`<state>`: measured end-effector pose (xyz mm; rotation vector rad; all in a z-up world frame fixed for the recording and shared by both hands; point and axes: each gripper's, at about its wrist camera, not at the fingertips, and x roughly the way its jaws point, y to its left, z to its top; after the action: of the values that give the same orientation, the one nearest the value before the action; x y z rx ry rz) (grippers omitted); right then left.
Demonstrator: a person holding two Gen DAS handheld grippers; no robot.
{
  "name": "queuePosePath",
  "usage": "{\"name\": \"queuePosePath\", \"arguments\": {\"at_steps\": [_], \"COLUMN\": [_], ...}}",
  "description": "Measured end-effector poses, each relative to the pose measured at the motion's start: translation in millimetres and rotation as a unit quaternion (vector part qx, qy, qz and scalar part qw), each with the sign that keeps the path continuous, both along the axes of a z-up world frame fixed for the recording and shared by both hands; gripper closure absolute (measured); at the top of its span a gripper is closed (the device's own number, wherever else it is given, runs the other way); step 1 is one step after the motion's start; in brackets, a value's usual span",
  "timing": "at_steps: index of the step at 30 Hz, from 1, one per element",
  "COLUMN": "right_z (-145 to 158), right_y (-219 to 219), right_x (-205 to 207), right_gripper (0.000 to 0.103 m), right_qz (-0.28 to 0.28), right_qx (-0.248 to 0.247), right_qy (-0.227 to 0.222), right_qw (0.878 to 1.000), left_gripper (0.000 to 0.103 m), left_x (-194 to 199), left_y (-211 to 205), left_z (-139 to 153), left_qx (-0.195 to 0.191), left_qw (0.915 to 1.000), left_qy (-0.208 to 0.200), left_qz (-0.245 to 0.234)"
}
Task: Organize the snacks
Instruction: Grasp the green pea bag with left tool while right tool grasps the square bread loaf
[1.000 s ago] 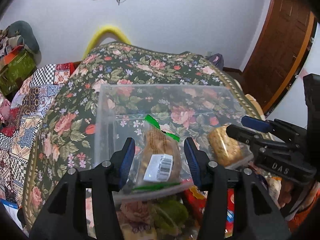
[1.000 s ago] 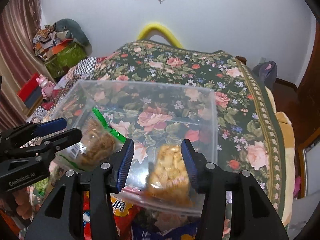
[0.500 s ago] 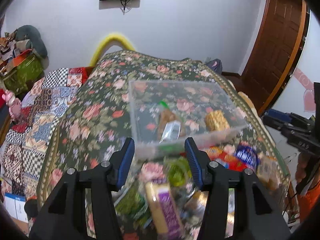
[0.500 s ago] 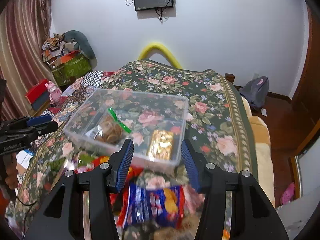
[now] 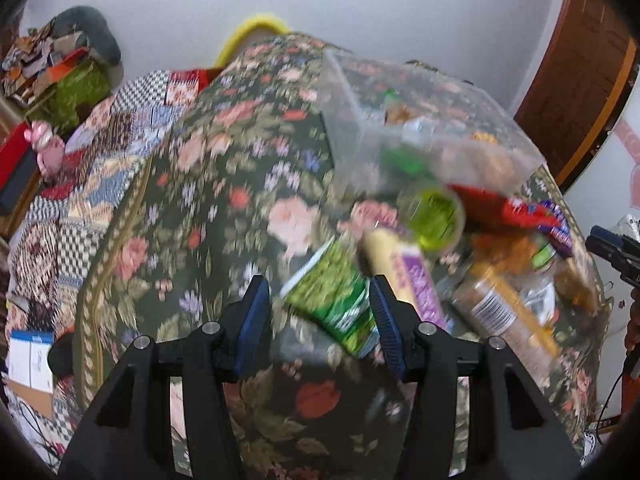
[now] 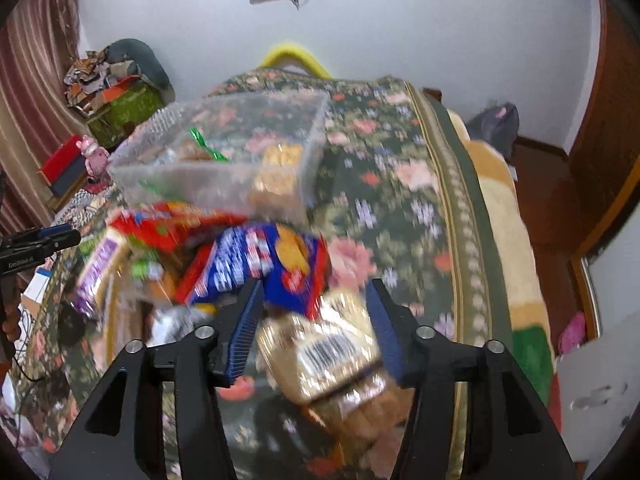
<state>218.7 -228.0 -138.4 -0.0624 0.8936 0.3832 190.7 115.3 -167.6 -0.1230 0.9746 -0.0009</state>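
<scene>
A clear plastic bin [image 5: 424, 120] [image 6: 224, 148] sits on the floral bedspread and holds two snack bags: one with a green strip [image 6: 200, 148] and one of golden crackers [image 6: 280, 164]. A pile of loose snacks lies in front of it. My left gripper [image 5: 320, 320] is open above a green packet [image 5: 336, 300], beside a purple-and-yellow bar [image 5: 404, 276]. My right gripper [image 6: 316, 324] is open over a clear bag of biscuits with a barcode [image 6: 328, 356], below a blue cracker packet [image 6: 272, 264]. Both views are blurred.
A green-lidded cup [image 5: 432, 216], a red packet [image 6: 160, 228] and other wrappers crowd the pile. The bedspread [image 5: 224, 184] stretches left of the pile. A wooden door [image 5: 580, 68] stands at the right. Boxes and clothes [image 6: 116, 92] sit by the left wall.
Both grippers have pulled back from the bin, where the two bags stay, and dropped toward the pile. The left now hovers over the green packet, the right over the biscuit bag.
</scene>
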Motion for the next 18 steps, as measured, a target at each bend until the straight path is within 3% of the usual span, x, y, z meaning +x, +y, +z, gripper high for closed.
{"name": "queuePosePath", "arguments": {"at_steps": [4,6,9,15,18], "right_z": [-17.2,-21.2,-23.8,-30.6,-38.8], "right_y": [1.5,5.1,11.6,18.3,16.3], "right_x": [-7.2,-10.1,-9.8,-3.7,4.4], "right_gripper": [0.041,0.027,0.017,0.008,0.008], "right_qz": [0.006,0.01,0.018,0.021,0.02], "right_qx": [-0.011,-0.021,-0.037,-0.073,-0.073], "right_qy": [0.018,0.013,0.006,-0.006,0.017], "right_qw": [1.0,1.0,0.999,0.997,0.997], "left_gripper": [0.051,0.05,0.048,0.048,0.053], "left_x": [-0.9,-0.2,4.5,13.6,13.3], "left_y": [4.0,3.1,0.2,-3.5,-1.8], "left_z": [-17.0,-21.2,-23.7,-30.7,-31.4], "left_qx": [-0.022,-0.028,-0.03,-0.014,-0.018], "left_qw": [0.9995,0.9994,0.9993,0.9998,0.9998], "left_qy": [0.021,0.022,0.021,0.016,0.011], "left_qz": [0.003,0.0,-0.002,0.003,0.003]}}
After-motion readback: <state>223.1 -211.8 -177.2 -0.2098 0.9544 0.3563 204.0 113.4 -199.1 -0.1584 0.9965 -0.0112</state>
